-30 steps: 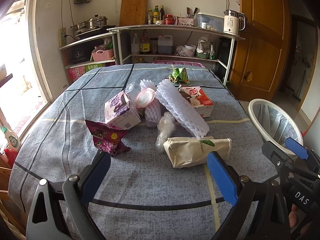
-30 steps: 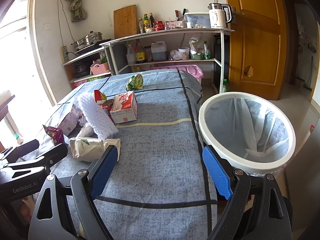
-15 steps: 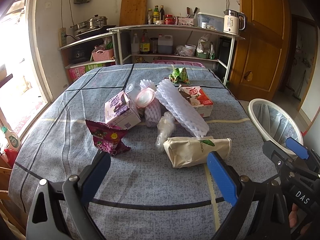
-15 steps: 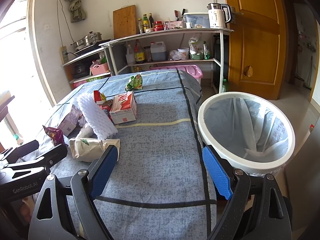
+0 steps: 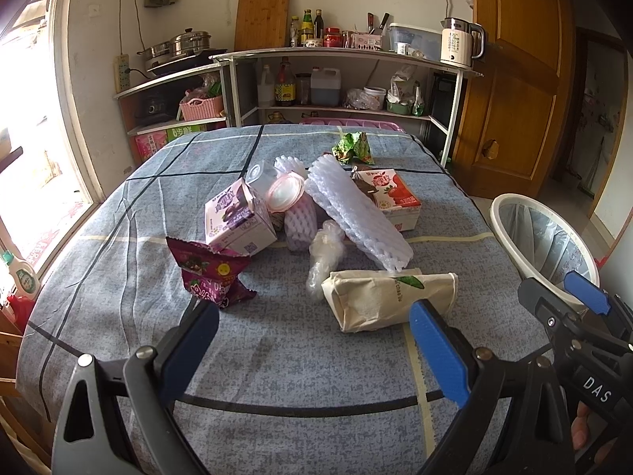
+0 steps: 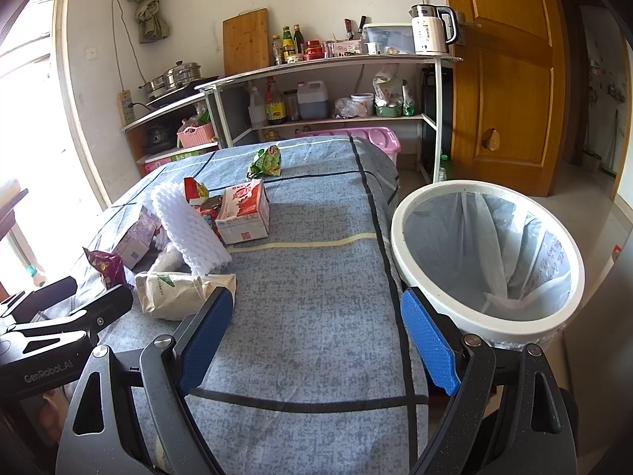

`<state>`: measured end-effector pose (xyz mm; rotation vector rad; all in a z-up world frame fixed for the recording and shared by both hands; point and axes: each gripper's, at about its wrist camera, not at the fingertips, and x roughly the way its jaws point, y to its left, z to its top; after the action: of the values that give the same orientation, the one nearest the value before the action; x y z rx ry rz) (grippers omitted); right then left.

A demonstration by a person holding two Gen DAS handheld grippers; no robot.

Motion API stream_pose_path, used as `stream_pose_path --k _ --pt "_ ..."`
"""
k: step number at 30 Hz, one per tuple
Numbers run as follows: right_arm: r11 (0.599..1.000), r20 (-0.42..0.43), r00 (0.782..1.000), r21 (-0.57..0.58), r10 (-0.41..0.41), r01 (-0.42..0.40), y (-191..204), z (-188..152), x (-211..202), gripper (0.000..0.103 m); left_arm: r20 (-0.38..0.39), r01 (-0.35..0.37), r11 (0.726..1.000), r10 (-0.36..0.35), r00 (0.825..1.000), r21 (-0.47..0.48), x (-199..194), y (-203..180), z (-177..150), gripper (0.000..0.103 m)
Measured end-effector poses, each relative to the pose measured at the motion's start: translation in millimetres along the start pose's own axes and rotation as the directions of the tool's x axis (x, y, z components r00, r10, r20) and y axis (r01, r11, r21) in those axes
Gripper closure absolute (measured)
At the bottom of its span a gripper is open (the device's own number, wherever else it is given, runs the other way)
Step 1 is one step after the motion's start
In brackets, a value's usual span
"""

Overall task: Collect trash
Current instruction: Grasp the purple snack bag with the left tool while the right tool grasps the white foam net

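Trash lies in a heap on the blue checked tablecloth (image 5: pixel 118 261): a beige paper bag (image 5: pixel 387 297), a purple snack wrapper (image 5: pixel 209 273), a purple milk carton (image 5: pixel 237 217), white foam netting (image 5: pixel 356 213), a red strawberry carton (image 5: pixel 391 198), crumpled clear plastic (image 5: pixel 326 253) and a green wrapper (image 5: pixel 352 146). My left gripper (image 5: pixel 312 332) hovers open just short of the bag, holding nothing. My right gripper (image 6: pixel 312 320) is open and empty over the cloth, with the beige bag (image 6: pixel 178 289) to its left. The white lined bin (image 6: pixel 486 261) stands beside the table's right edge.
Metal shelves (image 5: pixel 340 79) with bottles, pots and a kettle (image 5: pixel 459 41) stand behind the table. A wooden door (image 6: pixel 506 79) is at the right, a bright window at the left. A pink crate (image 6: pixel 356 136) sits past the table's far end.
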<state>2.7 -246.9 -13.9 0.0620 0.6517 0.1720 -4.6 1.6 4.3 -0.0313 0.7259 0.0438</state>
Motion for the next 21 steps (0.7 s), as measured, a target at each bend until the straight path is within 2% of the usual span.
stream_pose_path --k 5,9,17,19,21 --pt "0.999 0.01 0.999 -0.017 0.034 -0.033 2.1 5.2 4.8 0.016 -0.001 -0.006 1.0 0.006 1.0 -0.009 1.8 9.5 3.1 0.005" --pt "0.998 0.002 0.999 -0.022 0.053 -0.053 3.9 14.4 13.4 0.016 -0.001 -0.049 0.998 0.049 0.999 -0.032 3.2 26.8 5.4 0.005" --pt "0.979 -0.029 0.983 -0.087 0.184 -0.185 27.7 38.2 34.0 0.016 -0.008 0.009 0.996 -0.009 1.0 -0.085 14.2 62.6 14.4 0.005" --pt "0.971 -0.046 0.975 -0.092 0.215 -0.219 33.6 42.5 41.3 0.021 -0.023 0.02 0.995 -0.022 0.999 -0.101 20.7 71.4 18.4 0.005" --pt "0.969 -0.057 0.975 -0.114 0.213 -0.218 42.0 47.0 47.2 0.028 -0.024 0.037 0.993 -0.04 0.999 -0.115 25.5 80.8 21.5 0.005"
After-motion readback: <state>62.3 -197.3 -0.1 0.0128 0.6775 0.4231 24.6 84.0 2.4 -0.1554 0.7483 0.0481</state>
